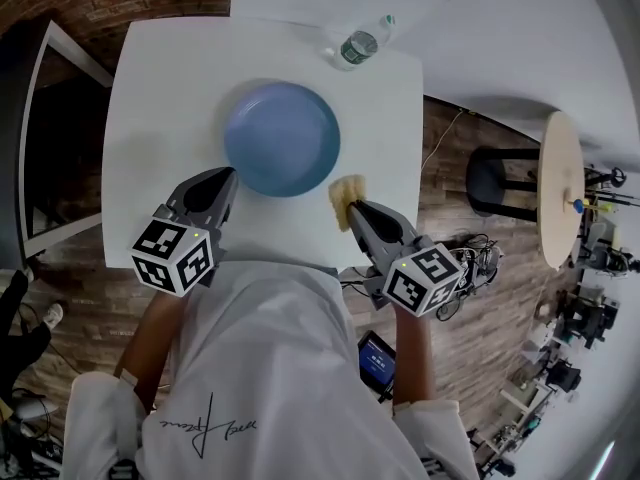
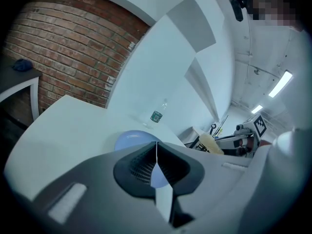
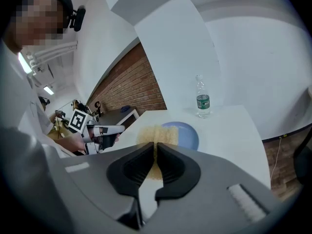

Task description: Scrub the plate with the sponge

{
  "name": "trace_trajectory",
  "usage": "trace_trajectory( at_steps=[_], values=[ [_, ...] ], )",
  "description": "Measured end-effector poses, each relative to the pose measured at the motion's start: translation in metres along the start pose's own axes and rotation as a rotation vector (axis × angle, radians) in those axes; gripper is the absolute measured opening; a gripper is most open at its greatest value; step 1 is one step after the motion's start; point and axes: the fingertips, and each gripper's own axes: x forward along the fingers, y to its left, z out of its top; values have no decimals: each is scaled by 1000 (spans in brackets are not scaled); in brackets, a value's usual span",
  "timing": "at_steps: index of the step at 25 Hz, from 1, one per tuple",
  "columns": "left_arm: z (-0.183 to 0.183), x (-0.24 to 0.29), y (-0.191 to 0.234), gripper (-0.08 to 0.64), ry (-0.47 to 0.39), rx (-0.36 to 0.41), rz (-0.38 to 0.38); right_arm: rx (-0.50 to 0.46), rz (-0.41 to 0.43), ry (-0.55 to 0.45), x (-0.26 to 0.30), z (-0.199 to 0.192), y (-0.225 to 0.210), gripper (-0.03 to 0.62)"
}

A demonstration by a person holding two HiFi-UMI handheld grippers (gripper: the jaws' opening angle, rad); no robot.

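Step in hand: bringing the sponge to the plate. Scrubbing is not yet begun, judging by where things lie.

The right gripper (image 3: 155, 150) has its fingers clamped on the sponge (image 1: 345, 193). The yellow pad sticks out ahead of the tips and looks squeezed between them in the right gripper view. The sponge sits just beside the near-right rim of the blue plate (image 1: 282, 138), not over its face. I can't tell if it touches the rim or the tabletop (image 1: 160, 98).

The plate lies flat, mid-tabletop, and looks bare. A water bottle (image 1: 358, 46) stands well beyond the plate at the far edge, out of the way.

The left gripper (image 2: 156, 147) has its fingers fully together with nothing between them. The plate only shows past the tips. In the head view it points at the plate's near-left rim, close by. Contact can't be confirmed.

Next move, as I judge it:
- The right gripper needs to lift the sponge over the rim, set it down on the plate's face and press while rubbing.
- The plate looks free to slide on the smooth top, so the left gripper probably has to brace the rim. It can push with closed fingers, or open them and pinch the edge.
- Keep the grip on the sponge firm, as it's soft and could twist out under pressure.
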Motion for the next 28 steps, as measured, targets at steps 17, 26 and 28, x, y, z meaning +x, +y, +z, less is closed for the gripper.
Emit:
trace_trajectory(
  at_steps=[17, 26, 28],
  values=[
    [-23, 31, 83, 83, 57, -147, 183, 37, -91, 80, 77, 13, -64, 26],
    [-33, 52, 94, 107, 95, -234, 167, 28, -129, 146, 105, 13, -83, 29],
    [-36, 60, 93, 117, 114, -244, 157, 24, -138, 163, 111, 11, -90, 29]
  ],
)
